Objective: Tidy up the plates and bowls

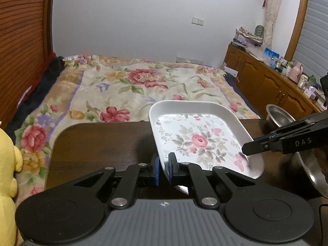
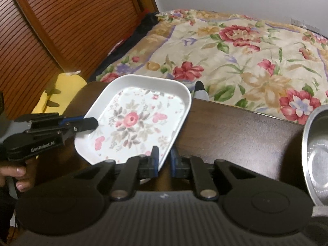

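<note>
A white rectangular plate [image 1: 196, 141] with a pink rose print is held tilted above the dark wooden table [image 1: 98, 143]. My left gripper [image 1: 164, 169] is shut on its near-left rim. My right gripper [image 2: 164, 164] is shut on its opposite rim; it also shows in the left wrist view [image 1: 249, 150] at the plate's right edge. In the right wrist view the plate [image 2: 135, 119] fills the middle, with my left gripper [image 2: 93, 123] on its left rim. A steel bowl [image 2: 315, 153] stands at the right, and shows in the left wrist view [image 1: 278, 117] too.
A second steel bowl or pan rim [image 1: 311, 172] lies at the table's right. A bed with a floral blanket [image 1: 133, 82] lies beyond the table. A yellow plush toy [image 1: 8, 164] sits at the left. Wooden cabinets [image 1: 266, 82] with clutter stand at the right.
</note>
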`<state>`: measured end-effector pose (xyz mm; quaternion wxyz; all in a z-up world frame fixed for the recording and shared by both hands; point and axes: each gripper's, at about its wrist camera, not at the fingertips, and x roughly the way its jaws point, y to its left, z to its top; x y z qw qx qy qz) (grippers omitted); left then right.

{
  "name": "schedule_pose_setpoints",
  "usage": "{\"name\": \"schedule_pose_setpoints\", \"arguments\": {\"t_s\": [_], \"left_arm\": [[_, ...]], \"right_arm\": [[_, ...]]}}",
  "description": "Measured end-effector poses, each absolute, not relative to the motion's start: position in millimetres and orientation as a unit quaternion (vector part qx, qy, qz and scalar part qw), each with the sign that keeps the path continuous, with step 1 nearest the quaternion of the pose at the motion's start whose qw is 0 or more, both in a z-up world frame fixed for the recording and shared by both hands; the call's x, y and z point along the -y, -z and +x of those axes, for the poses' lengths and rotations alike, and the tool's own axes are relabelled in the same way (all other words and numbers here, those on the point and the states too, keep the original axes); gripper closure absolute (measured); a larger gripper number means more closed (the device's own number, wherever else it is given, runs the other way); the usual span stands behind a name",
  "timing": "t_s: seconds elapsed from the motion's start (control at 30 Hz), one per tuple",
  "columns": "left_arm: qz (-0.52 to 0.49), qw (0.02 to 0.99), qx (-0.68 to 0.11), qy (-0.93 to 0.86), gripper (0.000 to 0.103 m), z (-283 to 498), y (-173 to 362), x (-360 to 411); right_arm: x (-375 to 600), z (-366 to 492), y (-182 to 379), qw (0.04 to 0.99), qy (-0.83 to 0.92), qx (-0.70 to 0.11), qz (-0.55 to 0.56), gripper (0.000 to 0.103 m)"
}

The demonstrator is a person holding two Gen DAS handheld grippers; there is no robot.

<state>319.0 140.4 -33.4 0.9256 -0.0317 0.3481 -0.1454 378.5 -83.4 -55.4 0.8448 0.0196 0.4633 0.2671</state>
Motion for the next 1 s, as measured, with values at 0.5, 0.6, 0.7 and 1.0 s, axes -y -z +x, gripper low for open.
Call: {"name": "schedule_pose_setpoints", "arguments": {"t_s": [0.5, 0.6, 0.7, 1.0], "left_arm": [[-0.016, 0.939, -0.309, 0.148, 0.091, 255.8, -9.9, -131.1], [-0.015, 0.94, -0.305, 0.15, 0.091, 242.1, -13.3, -130.2], [-0.011, 0.942, -0.3, 0.151, 0.091, 229.0, -16.9, -128.6], [-0.007, 0.942, -0.297, 0.153, 0.091, 195.0, -17.0, -123.8]], "right_arm": [[89.6, 329.6, 12.7, 0.866, -0.274, -0.418, 0.018, 0.09], [90.6, 317.4, 6.4, 0.87, -0.272, -0.412, 0.01, 0.09], [91.6, 305.1, 0.9, 0.871, -0.272, -0.408, 0.003, 0.09], [93.2, 269.9, -2.9, 0.878, -0.275, -0.392, -0.01, 0.09]]}}
